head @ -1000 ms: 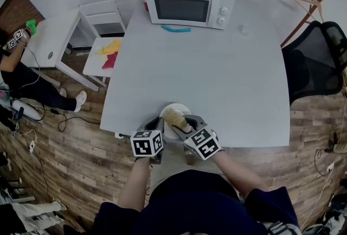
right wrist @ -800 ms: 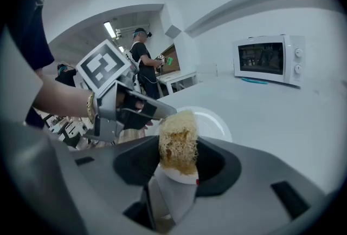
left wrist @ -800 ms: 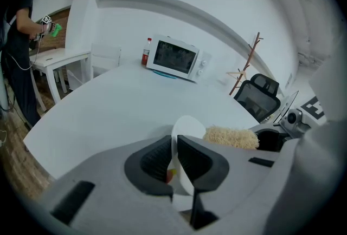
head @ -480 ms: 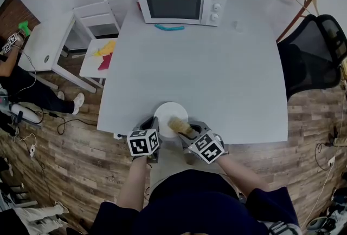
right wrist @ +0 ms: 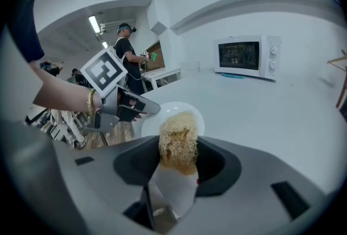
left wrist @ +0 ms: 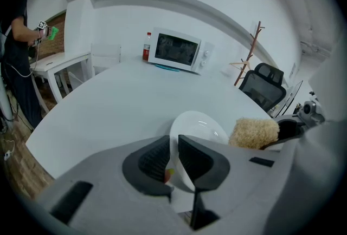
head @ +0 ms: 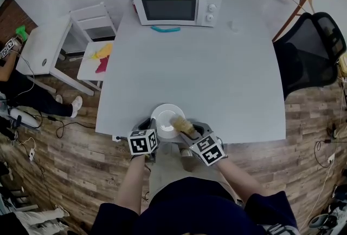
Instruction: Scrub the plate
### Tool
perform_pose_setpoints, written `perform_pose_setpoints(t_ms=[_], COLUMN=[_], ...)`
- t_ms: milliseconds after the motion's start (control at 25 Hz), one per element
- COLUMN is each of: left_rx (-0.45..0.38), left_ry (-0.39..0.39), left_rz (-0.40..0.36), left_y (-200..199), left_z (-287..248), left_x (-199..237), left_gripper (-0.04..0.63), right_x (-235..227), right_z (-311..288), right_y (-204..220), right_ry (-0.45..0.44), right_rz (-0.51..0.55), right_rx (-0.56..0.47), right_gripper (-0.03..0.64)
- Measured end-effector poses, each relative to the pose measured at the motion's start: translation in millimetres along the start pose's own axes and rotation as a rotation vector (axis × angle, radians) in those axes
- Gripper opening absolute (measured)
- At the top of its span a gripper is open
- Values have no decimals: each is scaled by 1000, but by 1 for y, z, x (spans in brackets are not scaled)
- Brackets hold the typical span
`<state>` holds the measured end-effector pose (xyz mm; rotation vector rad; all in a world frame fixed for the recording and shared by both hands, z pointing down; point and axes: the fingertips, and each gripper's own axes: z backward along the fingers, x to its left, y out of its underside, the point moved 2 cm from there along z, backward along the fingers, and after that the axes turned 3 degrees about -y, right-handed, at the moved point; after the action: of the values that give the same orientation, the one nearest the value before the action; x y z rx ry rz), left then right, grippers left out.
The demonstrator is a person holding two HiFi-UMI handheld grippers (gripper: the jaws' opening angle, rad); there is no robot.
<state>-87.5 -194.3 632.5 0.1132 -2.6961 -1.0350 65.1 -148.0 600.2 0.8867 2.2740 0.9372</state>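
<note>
Straddling the near rim of the plate (head: 162,114) at lower centre, the jaws of the left gripper (left wrist: 172,157) are opening; a tan scrubber (head: 181,124) is clamped by the right gripper (right wrist: 179,159) over the plate.

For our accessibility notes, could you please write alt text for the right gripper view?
The right claw grips a tan scrubber over a white plate on a white table; the left claw, jaws opening, has the plate's rim between them.
</note>
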Motion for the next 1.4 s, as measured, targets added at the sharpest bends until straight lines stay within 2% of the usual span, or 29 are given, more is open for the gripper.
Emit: perform_pose_setpoints(t_ms=[200,400,560,640,800,1040,1240,1400], left_rx=[36,34,2,-22,-79,-184,-215,-231], left_ry=[-34,-64,-69,-63,-13,103,191,230], left_rz=[-54,-162,-161,-153,-161,-193,-174,-207], left_y=[7,8,11,13,23,38,61,75], left_z=[-12,-23,-19,-10,32,136,207,246], left_x=[7,6,8,10,9,6,14,21], left_gripper=[54,57,57,89,107,106,55,32], right_x=[4,14,28,39,71,134,198,240], right_z=[24,43,58,66,79,89,96,100], right_y=[0,2,5,5,5,-3,-8,-11], right_ry=[15,51,108,134,188,305,327,326], right_rz=[-125,-154,-230,-252,-249,-262,-267,-252], right_rx=[-96,-136,-196,-224,-267,-367,-442,-489], right_gripper=[183,183,183,183,183,183,183,183])
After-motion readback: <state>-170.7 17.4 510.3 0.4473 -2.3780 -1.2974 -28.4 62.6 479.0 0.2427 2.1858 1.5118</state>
